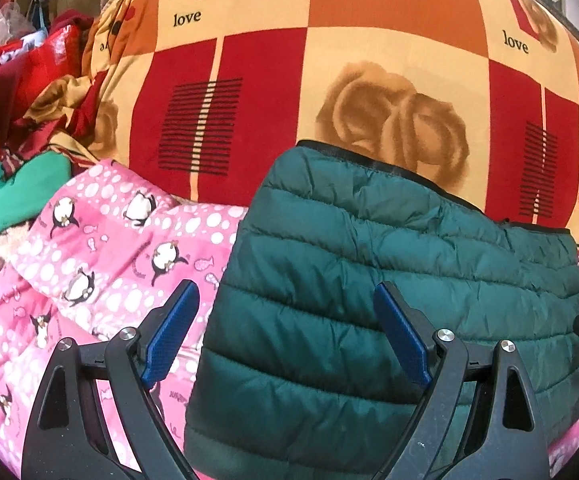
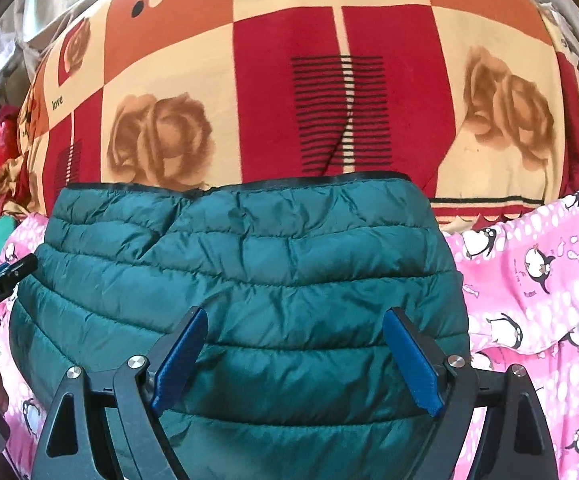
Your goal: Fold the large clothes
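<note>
Bright even light, sharp centre, fisheye-warped dark edges

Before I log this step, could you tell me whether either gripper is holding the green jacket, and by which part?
Nothing is held. The left gripper and right gripper both stand open above the folded green puffer jacket, pads clear of the fabric.

The dark green quilted puffer jacket [image 2: 249, 280] lies folded flat, its black-trimmed edge farthest away. It spreads below and beyond both pairs of wide-open jaws, untouched.
</note>
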Action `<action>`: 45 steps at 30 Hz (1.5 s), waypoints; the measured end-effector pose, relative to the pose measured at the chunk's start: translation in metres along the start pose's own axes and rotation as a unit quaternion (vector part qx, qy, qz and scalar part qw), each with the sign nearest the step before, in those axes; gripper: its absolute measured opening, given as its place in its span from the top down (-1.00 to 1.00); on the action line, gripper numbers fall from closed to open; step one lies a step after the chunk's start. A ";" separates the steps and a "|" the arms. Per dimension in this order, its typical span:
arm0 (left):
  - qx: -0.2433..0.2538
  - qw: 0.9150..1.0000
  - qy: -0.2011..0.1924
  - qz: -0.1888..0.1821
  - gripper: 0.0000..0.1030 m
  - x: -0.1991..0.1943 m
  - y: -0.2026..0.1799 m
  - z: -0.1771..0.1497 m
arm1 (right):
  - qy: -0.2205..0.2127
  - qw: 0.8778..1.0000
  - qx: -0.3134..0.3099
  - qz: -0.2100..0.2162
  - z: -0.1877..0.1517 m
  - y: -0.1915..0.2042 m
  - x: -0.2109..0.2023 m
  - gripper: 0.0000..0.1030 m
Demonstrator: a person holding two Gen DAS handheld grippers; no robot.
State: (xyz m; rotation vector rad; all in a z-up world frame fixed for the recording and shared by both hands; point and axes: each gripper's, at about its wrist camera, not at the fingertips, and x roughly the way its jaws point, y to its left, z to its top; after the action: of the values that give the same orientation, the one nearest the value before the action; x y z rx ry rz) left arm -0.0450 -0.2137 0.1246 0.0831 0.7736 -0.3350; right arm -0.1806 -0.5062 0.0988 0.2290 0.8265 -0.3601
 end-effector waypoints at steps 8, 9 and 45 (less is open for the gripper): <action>-0.007 1.000 0.011 -0.011 -0.73 -0.001 0.004 -0.009 | -0.004 0.999 -0.027 -0.042 -0.006 0.009 -0.008 -0.70; -0.008 1.000 0.012 -0.012 -0.73 0.000 0.005 -0.009 | -0.007 0.998 -0.031 -0.052 -0.007 0.009 -0.011 -0.70; -0.041 0.998 0.036 -0.033 -0.73 0.015 0.013 -0.013 | 0.002 0.995 -0.020 -0.099 -0.010 -0.025 0.000 -0.70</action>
State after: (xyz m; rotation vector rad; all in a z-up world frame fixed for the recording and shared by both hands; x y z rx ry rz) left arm -0.0392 -0.2026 0.1046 -0.0071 0.8619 -0.3633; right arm -0.1977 -0.5255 0.0908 0.1105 0.8615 -0.5286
